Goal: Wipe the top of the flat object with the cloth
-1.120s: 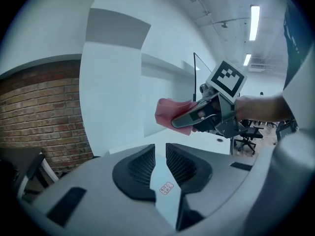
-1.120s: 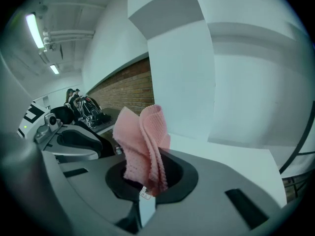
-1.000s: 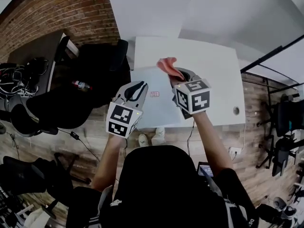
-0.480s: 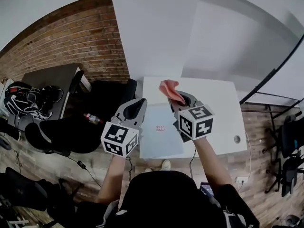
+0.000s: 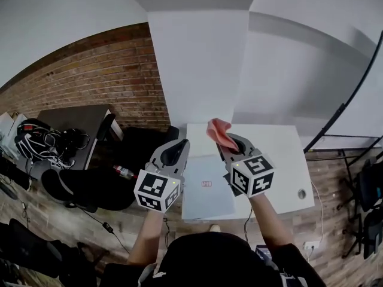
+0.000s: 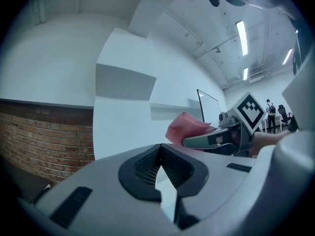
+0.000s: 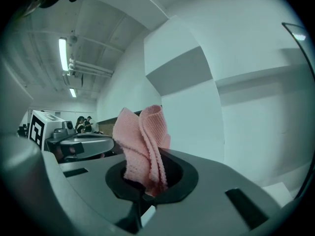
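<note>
One cloth (image 7: 140, 141), pinched in right gripper (image 7: 149, 195)

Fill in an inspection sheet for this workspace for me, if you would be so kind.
Surface: white rectangular table, round hole near its right edge.
Job's things: pale flat sheet on the table, small red label on it; pink knitted cloth, off the sheet.
Clutter: nothing seen on the table.
Grippers: left tongs shut, empty; right tongs shut on the cloth.
Cables: tangled black cables on the dark desk, left.
Surroundings: red brick wall, white pillar, wooden floor.
</note>
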`<action>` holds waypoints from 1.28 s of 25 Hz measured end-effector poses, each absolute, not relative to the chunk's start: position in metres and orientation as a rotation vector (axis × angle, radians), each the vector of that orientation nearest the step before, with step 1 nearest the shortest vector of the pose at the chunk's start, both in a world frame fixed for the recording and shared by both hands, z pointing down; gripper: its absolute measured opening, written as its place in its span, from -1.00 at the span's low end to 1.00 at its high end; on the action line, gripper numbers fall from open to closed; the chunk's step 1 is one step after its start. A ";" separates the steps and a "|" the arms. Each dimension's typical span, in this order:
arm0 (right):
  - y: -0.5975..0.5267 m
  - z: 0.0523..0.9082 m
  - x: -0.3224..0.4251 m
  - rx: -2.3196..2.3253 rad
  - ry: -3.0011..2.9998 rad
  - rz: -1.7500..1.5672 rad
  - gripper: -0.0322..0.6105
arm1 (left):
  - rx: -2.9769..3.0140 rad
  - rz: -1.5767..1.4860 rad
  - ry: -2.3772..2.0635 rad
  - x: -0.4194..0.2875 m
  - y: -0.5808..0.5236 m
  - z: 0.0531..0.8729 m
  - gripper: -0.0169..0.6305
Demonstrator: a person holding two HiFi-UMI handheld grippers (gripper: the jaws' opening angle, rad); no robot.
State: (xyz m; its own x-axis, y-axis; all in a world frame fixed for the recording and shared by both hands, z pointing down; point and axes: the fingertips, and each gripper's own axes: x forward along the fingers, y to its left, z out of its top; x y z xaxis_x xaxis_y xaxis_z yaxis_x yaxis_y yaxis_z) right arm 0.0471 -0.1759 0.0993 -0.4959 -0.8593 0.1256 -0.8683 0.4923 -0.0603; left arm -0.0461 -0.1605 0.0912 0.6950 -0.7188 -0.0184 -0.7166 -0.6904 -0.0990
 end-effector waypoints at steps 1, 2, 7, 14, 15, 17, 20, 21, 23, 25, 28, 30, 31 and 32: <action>-0.174 0.097 0.046 1.536 -2.652 0.170 -0.76 | -2.802 -0.025 1.186 -0.045 -0.159 0.089 -0.91; -0.173 0.095 0.045 1.535 -2.659 0.165 -0.76 | -2.804 -0.017 1.183 -0.045 -0.158 0.088 -0.91; -0.170 0.090 0.036 1.526 -2.688 0.130 -0.76 | -2.796 0.007 1.185 -0.043 -0.156 0.085 -0.91; -0.167 0.082 0.032 1.518 -2.687 0.083 -0.76 | -2.792 0.036 1.178 -0.040 -0.154 0.076 -0.91; -0.167 0.082 0.031 1.520 -2.687 0.082 -0.76 | -2.793 0.038 1.176 -0.041 -0.153 0.076 -0.91; -0.167 0.082 0.032 1.524 -2.685 0.083 -0.76 | -2.796 0.038 1.169 -0.040 -0.153 0.075 -0.91; -0.169 0.081 0.035 1.533 -2.683 0.083 -0.76 | -2.793 0.033 1.162 -0.038 -0.155 0.074 -0.91; -0.169 0.081 0.036 1.537 -2.683 0.084 -0.76 | -2.792 0.033 1.161 -0.038 -0.155 0.073 -0.91; -0.169 0.081 0.037 1.541 -2.684 0.088 -0.76 | -2.792 0.038 1.159 -0.037 -0.156 0.072 -0.91; -0.170 0.083 0.037 1.542 -2.681 0.095 -0.76 | -2.794 0.043 1.156 -0.037 -0.157 0.071 -0.91; -0.169 0.085 0.038 1.543 -2.680 0.102 -0.76 | -2.798 0.046 1.150 -0.035 -0.156 0.071 -0.91; -0.171 0.086 0.038 1.543 -2.679 0.104 -0.76 | -2.799 0.047 1.145 -0.034 -0.158 0.072 -0.91; -0.173 0.087 0.038 1.544 -2.679 0.105 -0.76 | -2.798 0.049 1.143 -0.034 -0.159 0.072 -0.91; -0.175 0.087 0.038 1.544 -2.679 0.105 -0.76 | -2.798 0.051 1.142 -0.035 -0.160 0.071 -0.91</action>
